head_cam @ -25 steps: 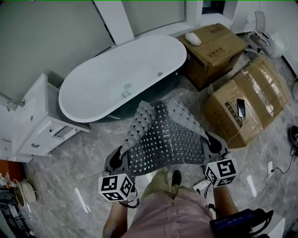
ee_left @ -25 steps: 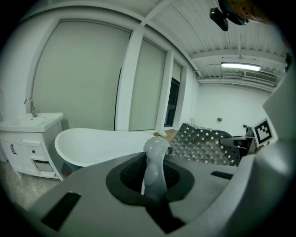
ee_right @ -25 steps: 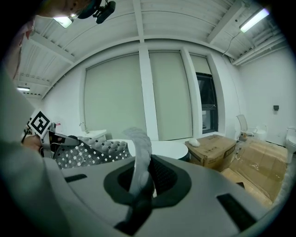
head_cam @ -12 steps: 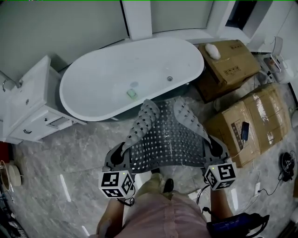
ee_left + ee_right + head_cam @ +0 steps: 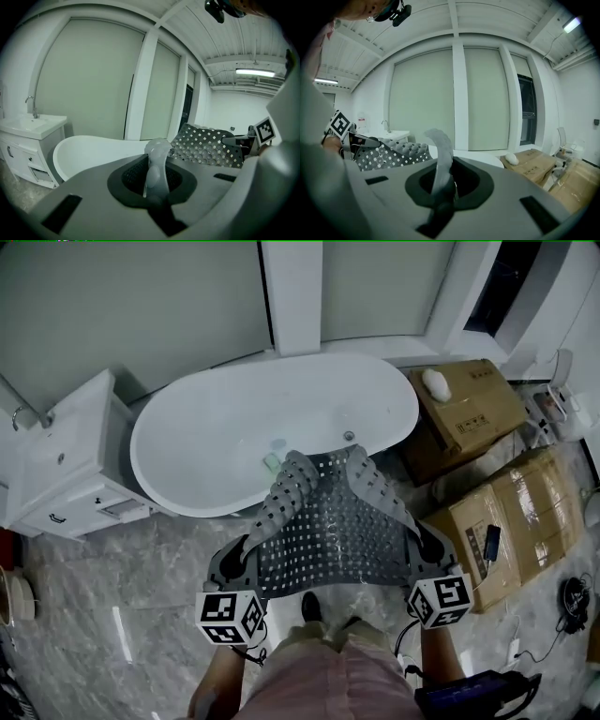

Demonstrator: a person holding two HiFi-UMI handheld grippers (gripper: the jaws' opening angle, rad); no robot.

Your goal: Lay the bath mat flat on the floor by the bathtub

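Grey perforated rubber bath mat (image 5: 333, 531) hangs mid-frame, spread between both grippers above the grey marble floor (image 5: 103, 559). Its side edges curl inward toward the white oval bathtub (image 5: 216, 427). It is held by its two near corners, likely so it stays wide and can go down flat without folding.

Left gripper (image 5: 236, 562): jaws clenched on the near left corner, a fold of mat standing up between them. Right gripper (image 5: 429, 542): jaws likewise clamped on the near right corner.

Mat not yet on the floor; tub lies just beyond it.
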